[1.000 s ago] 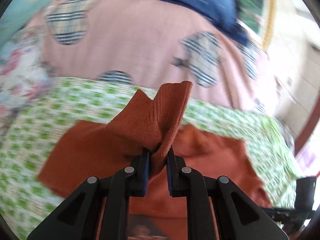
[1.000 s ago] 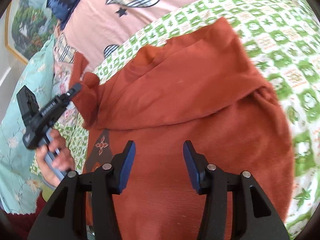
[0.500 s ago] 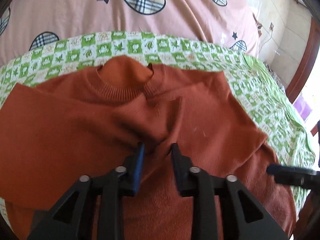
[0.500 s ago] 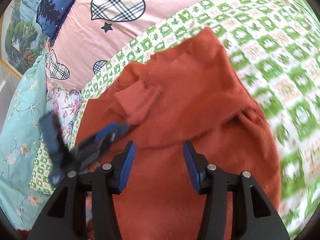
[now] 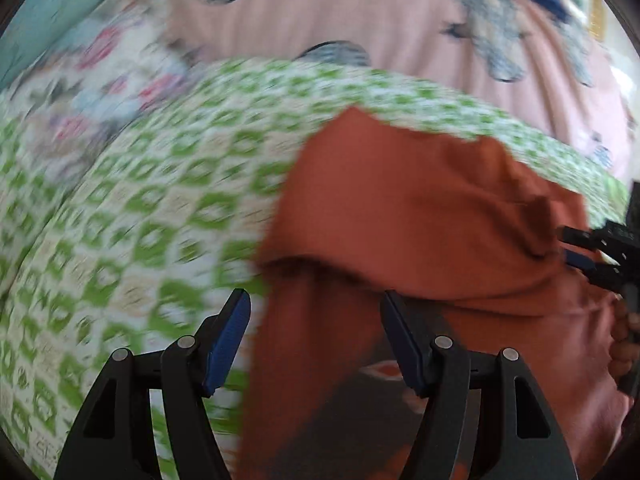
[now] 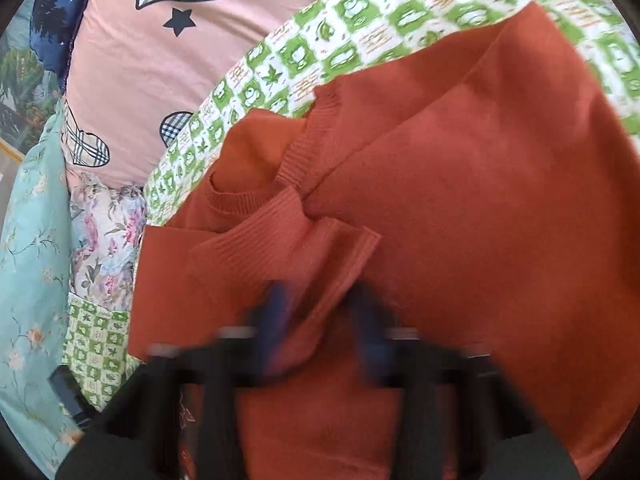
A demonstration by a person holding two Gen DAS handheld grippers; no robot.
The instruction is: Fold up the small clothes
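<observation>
left gripper (image 5: 314, 336) jaws apart, just been opening, pads clear of the sweater (image 5: 432, 216) edge below. right gripper (image 6: 320, 320) blurred, just been closing, seemingly pinching the cuff (image 6: 288, 248). sweater flat on green checked sheet (image 6: 352, 52).

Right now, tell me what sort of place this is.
Most likely a bedroom: the orange sweater lies on a bed with a green checked sheet, a pink quilt with plaid hearts bunched behind it, and a floral pillow alongside.
</observation>
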